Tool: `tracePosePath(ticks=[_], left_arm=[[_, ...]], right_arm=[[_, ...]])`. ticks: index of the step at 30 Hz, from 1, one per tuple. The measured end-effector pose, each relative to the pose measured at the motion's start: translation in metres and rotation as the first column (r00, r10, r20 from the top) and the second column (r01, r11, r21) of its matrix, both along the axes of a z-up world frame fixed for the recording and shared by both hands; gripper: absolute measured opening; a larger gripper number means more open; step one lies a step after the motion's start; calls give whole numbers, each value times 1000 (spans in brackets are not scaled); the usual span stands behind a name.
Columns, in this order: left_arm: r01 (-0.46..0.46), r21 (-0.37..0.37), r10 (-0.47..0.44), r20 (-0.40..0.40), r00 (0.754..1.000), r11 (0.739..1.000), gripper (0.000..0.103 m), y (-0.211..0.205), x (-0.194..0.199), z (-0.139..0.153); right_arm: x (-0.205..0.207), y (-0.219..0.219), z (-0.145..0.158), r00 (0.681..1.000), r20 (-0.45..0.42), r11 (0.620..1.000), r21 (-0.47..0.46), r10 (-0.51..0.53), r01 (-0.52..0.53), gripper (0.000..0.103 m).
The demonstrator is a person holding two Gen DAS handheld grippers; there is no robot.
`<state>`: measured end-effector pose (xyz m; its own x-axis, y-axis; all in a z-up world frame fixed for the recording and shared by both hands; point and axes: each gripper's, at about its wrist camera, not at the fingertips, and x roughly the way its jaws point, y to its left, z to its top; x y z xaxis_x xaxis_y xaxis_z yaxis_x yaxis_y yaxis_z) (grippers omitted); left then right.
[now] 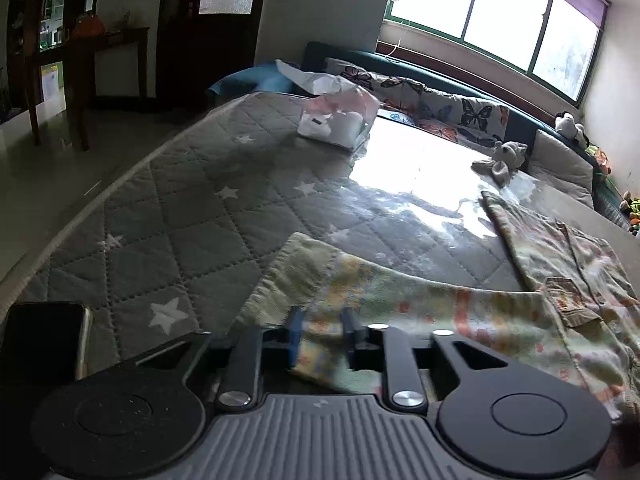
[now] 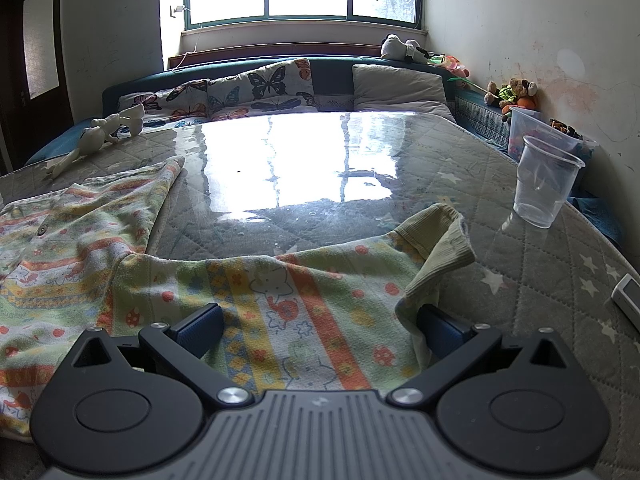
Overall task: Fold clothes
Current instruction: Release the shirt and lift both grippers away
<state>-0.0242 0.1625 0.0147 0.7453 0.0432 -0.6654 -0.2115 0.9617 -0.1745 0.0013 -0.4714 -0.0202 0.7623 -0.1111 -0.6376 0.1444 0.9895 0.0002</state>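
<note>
A child's printed shirt point(image 2: 256, 292), pale green with orange stripes and little cartoon animals, lies spread across the quilted grey cover point(image 1: 192, 216) with white stars, under a clear plastic sheet that throws back the window light. The left gripper point(image 1: 322, 334) sits low over one sleeve of the shirt, its blue-padded jaws drawn close with a fold of the fabric between them; it looks clamped on the cloth, though the near edge is blurred and I can't swear the pads are biting. The right gripper point(image 2: 320, 326) hovers above the other sleeve with its jaws spread wide, one pad on each side of the striped fabric, nothing pinched. That sleeve's ribbed green cuff point(image 2: 440, 248) is flipped up just beyond the right pad. A clear plastic cup point(image 2: 544, 182) stands upright to the right, well apart from the shirt. A tissue pack point(image 1: 340, 116) rests farther up the table, and a small white soft toy point(image 1: 502, 160) lies near the butterfly cushions point(image 2: 256, 88). A dark phone point(image 1: 44, 340) sits at the left corner.
</note>
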Motion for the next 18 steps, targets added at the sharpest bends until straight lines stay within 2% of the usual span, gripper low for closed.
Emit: tracePosePath(ticks=[4, 6, 7, 9, 10, 13, 18], left_arm=[[24, 31, -26, 56, 998, 999, 52, -18, -6, 16], [46, 34, -48, 87, 995, 998, 67, -27, -8, 26], [56, 42, -60, 100, 993, 998, 70, -32, -9, 30], [77, 64, -84, 123, 989, 995, 84, -43, -9, 38], [89, 68, -97, 131, 987, 994, 87, -48, -8, 40], [146, 65, -155, 147, 977, 987, 89, -69, -3, 44], [257, 52, -263, 154, 953, 965, 89, -107, 8, 46]], right_arm=[[0, 0, 0, 1000, -1, 1000, -1, 1, -1, 103], [-1, 1, 1, 1000, -1, 1000, -6, 6, -6, 103], [-4, 4, 4, 1000, 2, 999, -25, 25, -25, 103], [-10, 10, 8, 998, 8, 996, -65, 65, -64, 103], [-16, 17, 12, 996, 13, 992, -83, 93, -91, 103], [-28, 33, 21, 984, 23, 981, -93, 175, -173, 103], [-25, 60, 22, 967, -14, 961, -112, 253, -252, 103]])
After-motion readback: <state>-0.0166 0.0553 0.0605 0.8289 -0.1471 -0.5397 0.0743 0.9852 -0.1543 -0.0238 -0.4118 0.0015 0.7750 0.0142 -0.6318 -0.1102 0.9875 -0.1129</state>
